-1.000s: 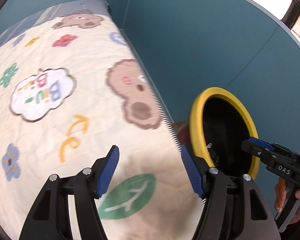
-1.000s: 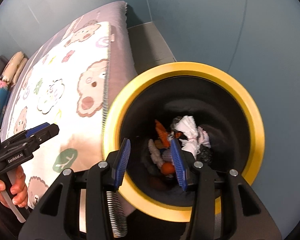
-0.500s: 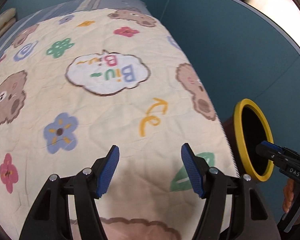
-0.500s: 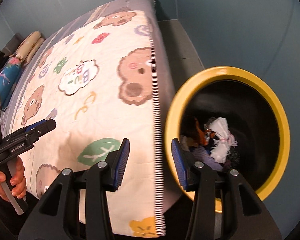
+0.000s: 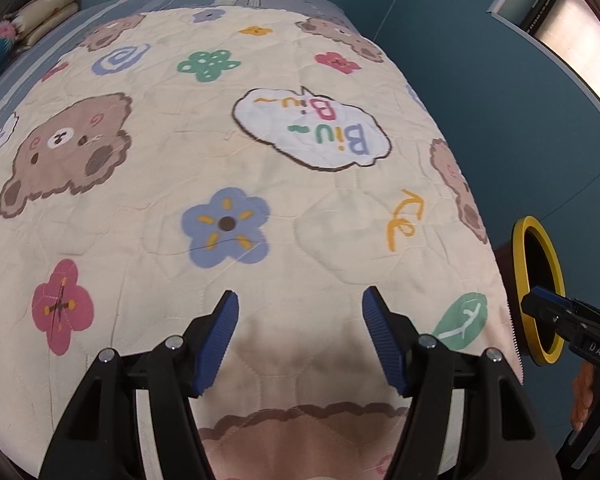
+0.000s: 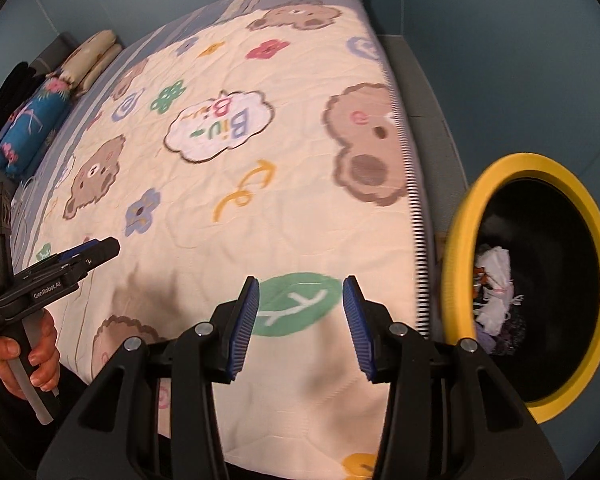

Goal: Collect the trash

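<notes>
We held the left gripper (image 5: 298,332) over the near edge of the quilt (image 5: 220,184), its blue pads (image 5: 216,338) standing wide apart with nothing between them. The right gripper (image 6: 298,322) hung over the green leaf patch (image 6: 296,304), its jaws parted somewhat less and likewise empty. On the left gripper's body, seen from the right wrist, we read "GenRobot.AI"; the right one, seen from the left wrist, bore "DAS". A hand (image 6: 24,356) gripped the left gripper's handle.

Just off the quilt's striped edge stood the yellow-rimmed bin (image 6: 468,264), black inside, with the trash (image 6: 496,292), crumpled white and dark scraps, lying in it.

Farther out, the quilt showed a blue flower (image 5: 226,226), bear faces (image 5: 66,152) and a white cloud (image 5: 312,132) reading "Biu~ Biu~". Beyond lay folded bedding (image 6: 32,128) against the teal wall (image 5: 480,80).
</notes>
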A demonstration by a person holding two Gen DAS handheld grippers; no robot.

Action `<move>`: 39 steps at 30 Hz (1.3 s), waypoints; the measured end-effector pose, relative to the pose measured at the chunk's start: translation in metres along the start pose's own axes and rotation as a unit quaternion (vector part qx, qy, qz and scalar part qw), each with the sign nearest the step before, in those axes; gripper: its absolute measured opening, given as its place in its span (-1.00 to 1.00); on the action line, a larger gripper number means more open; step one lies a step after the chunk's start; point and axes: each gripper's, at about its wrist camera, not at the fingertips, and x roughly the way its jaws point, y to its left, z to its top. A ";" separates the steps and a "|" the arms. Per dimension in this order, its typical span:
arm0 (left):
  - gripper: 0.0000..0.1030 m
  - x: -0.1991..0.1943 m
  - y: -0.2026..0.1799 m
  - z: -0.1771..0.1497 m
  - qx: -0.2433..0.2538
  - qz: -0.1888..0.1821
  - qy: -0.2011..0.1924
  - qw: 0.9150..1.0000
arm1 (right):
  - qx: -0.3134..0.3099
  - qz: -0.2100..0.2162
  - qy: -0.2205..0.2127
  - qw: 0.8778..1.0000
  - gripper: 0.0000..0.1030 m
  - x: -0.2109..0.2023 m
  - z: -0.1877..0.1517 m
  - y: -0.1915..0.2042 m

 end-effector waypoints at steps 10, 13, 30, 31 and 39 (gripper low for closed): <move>0.19 0.001 0.041 -0.016 -0.031 0.015 0.005 0.999 | -0.029 0.031 0.026 0.999 -0.19 0.025 -0.006 0.045; 0.19 0.000 0.048 -0.021 -0.034 0.015 0.003 0.999 | -0.035 0.038 0.030 0.998 -0.19 0.032 -0.009 0.056; 0.77 -0.055 0.066 -0.043 -0.028 0.006 -0.145 0.989 | -0.027 -0.017 -0.161 0.986 0.61 -0.017 -0.041 0.085; 0.82 -0.060 0.066 -0.044 -0.028 0.007 -0.158 0.987 | -0.027 -0.028 -0.184 0.982 0.72 -0.025 -0.044 0.088; 0.84 -0.109 0.049 -0.057 -0.003 0.032 -0.251 0.967 | -0.044 -0.040 -0.294 0.954 0.85 -0.060 -0.057 0.095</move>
